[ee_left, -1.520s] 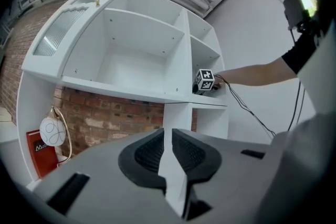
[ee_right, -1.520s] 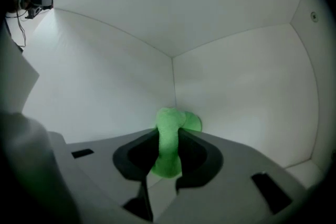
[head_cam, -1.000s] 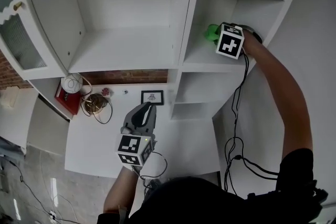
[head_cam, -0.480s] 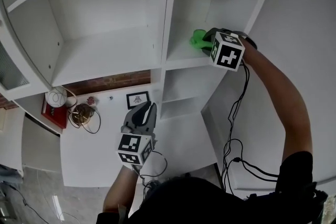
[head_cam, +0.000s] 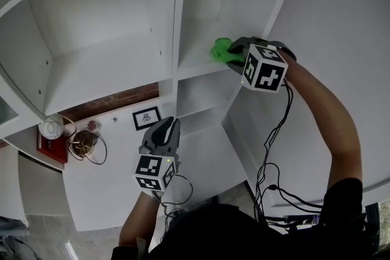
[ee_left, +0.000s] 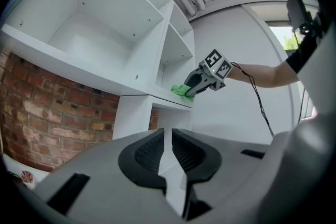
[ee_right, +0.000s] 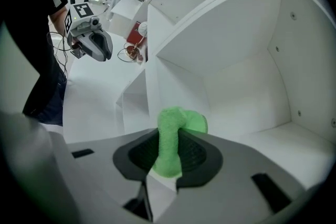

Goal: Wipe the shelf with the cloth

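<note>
My right gripper (ee_right: 168, 153) has its jaws clamped on the bright green cloth (ee_right: 169, 136). A fold is squeezed upright between the pads and bulges out past the tips at lower centre of the right gripper view. In the head view, at upper centre, the cloth rests near the front edge of the white shelf (head_cam: 194, 65) in the narrow right-hand compartment. The gripper comes in from the right, and the person's forearm (head_cam: 329, 125) stretches down toward the lower right corner. Black cables (head_cam: 272, 149) hang beneath the arm.

My left gripper (ee_left: 168, 150) shows its jaws drawn to a narrow slit with nothing between them. It is held well apart from the shelf, at lower centre of the head view and pointing up the frame. Behind it, in the left half of the head view, a strip of brick wall (head_cam: 116, 100) runs under the wide left compartment. Just below the brick, a small framed picture (head_cam: 145, 118) lies on a white surface. A red box (head_cam: 50, 148) lies at the far left.
</note>
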`<action>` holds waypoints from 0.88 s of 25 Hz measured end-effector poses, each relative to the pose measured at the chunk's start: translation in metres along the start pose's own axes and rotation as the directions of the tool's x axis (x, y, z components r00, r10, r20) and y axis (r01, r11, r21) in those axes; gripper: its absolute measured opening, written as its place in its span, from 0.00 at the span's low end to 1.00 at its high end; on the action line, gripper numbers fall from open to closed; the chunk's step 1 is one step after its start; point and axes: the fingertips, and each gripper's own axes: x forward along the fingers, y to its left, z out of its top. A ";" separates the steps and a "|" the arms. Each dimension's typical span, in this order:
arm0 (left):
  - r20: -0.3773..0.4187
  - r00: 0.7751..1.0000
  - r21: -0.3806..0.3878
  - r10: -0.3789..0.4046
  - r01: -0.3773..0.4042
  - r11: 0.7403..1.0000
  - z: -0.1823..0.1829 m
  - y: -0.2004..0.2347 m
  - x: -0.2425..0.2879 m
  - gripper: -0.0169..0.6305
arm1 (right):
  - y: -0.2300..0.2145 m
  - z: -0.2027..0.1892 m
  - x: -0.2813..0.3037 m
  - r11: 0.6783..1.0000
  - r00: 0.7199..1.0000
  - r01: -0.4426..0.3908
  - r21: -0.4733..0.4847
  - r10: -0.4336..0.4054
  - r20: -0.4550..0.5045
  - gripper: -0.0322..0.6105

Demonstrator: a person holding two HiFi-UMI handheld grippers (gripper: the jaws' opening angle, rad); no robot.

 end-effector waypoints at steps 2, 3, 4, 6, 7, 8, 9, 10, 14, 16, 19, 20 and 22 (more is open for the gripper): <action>-0.002 1.000 -0.002 -0.023 0.023 1.000 -0.002 -0.003 0.002 0.10 | 0.007 -0.001 -0.004 1.000 1.000 -0.006 -0.010 0.006 -0.003 0.19; -0.003 0.999 -0.003 -0.032 0.032 0.999 -0.003 -0.004 0.003 0.10 | 0.011 -0.002 -0.006 1.000 1.000 -0.013 -0.017 0.013 -0.007 0.19; -0.004 0.999 -0.004 -0.038 0.038 0.999 -0.004 -0.004 0.003 0.10 | 0.014 -0.003 -0.008 0.999 1.000 -0.023 -0.023 0.022 -0.012 0.19; -0.006 0.999 -0.009 -0.044 0.044 0.999 -0.005 -0.001 0.002 0.10 | 0.016 -0.007 -0.015 0.999 0.999 -0.038 -0.030 0.038 -0.027 0.19; -0.006 0.999 -0.011 -0.043 0.043 0.999 -0.005 0.001 0.001 0.10 | 0.013 -0.008 -0.018 0.999 0.999 -0.036 -0.030 0.035 -0.035 0.19; -0.005 0.999 -0.014 -0.040 0.039 0.999 -0.005 0.004 -0.001 0.10 | 0.006 -0.009 -0.022 0.999 0.999 -0.022 -0.030 0.021 -0.043 0.19; -0.003 0.999 -0.017 -0.034 0.034 0.999 -0.005 0.007 -0.003 0.10 | -0.003 -0.009 -0.026 1.000 0.999 0.004 -0.030 -0.006 -0.051 0.19; -0.001 1.000 -0.021 -0.026 0.026 0.999 -0.005 0.011 -0.005 0.10 | -0.015 -0.008 -0.028 0.999 0.997 0.038 -0.030 -0.039 -0.060 0.19; 0.011 1.000 -0.038 0.017 -0.017 0.999 -0.004 0.030 -0.017 0.10 | -0.060 -0.004 -0.017 0.987 0.979 0.154 -0.046 -0.159 -0.125 0.19; 0.016 0.999 -0.046 0.043 -0.043 0.998 -0.004 0.039 -0.025 0.10 | -0.075 -0.006 -0.001 0.982 0.968 0.168 -0.086 -0.181 -0.175 0.19; 0.020 0.995 -0.060 0.099 -0.098 0.993 -0.006 0.055 -0.042 0.10 | -0.096 -0.009 0.026 0.976 0.950 0.178 -0.127 -0.204 -0.235 0.19; 0.020 0.992 -0.065 0.121 -0.120 0.991 -0.007 0.062 -0.048 0.10 | -0.104 -0.012 0.035 0.971 0.941 0.190 -0.143 -0.221 -0.256 0.19; 0.019 0.986 -0.072 0.164 -0.163 0.984 -0.008 0.073 -0.061 0.10 | -0.121 -0.017 0.051 0.964 0.919 0.204 -0.169 -0.248 -0.305 0.19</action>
